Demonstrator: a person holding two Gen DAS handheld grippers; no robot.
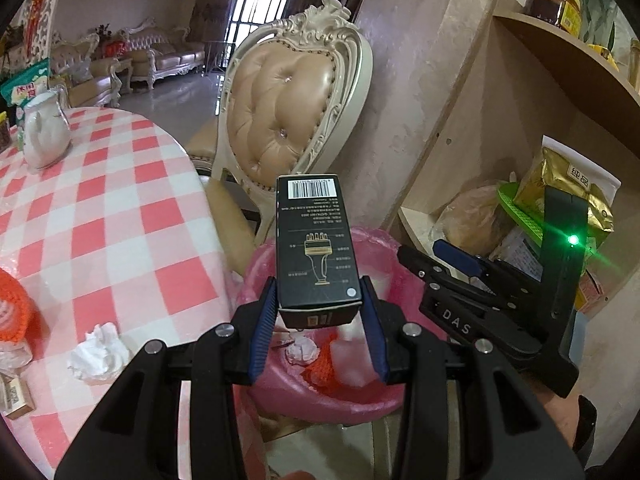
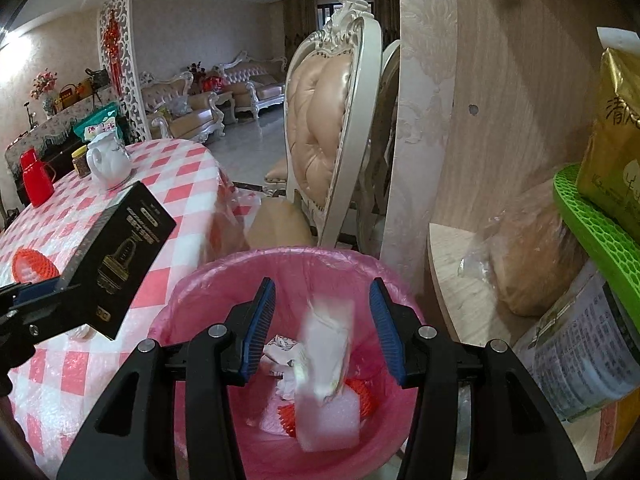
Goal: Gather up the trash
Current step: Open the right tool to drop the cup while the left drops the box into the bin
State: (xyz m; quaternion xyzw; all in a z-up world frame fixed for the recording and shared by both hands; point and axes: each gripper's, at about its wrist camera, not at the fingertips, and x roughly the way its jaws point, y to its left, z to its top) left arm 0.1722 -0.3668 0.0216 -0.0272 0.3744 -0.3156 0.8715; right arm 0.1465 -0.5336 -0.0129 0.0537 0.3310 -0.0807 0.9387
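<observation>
While the left gripper clamps its blue pads on the lower end of a black box, that box stands out over the pink-lined trash bin, barcode end pointing away towards the cream padded chair. Over on the right, the right gripper hangs above the same bin with its jaws parted and nothing pressed between the pads. A blurred white wrapper shows in the gap between them, over the bin's mouth; whether it touches anything cannot be told. Down in the bin already: a white foam block, crumpled paper and bits of orange netting. Back on the checked surface, a crumpled white tissue lies near the edge, an orange net sleeve sits to its left, and a white jug stands farther back. Beside the bin, a wooden shelf carries bagged goods.
</observation>
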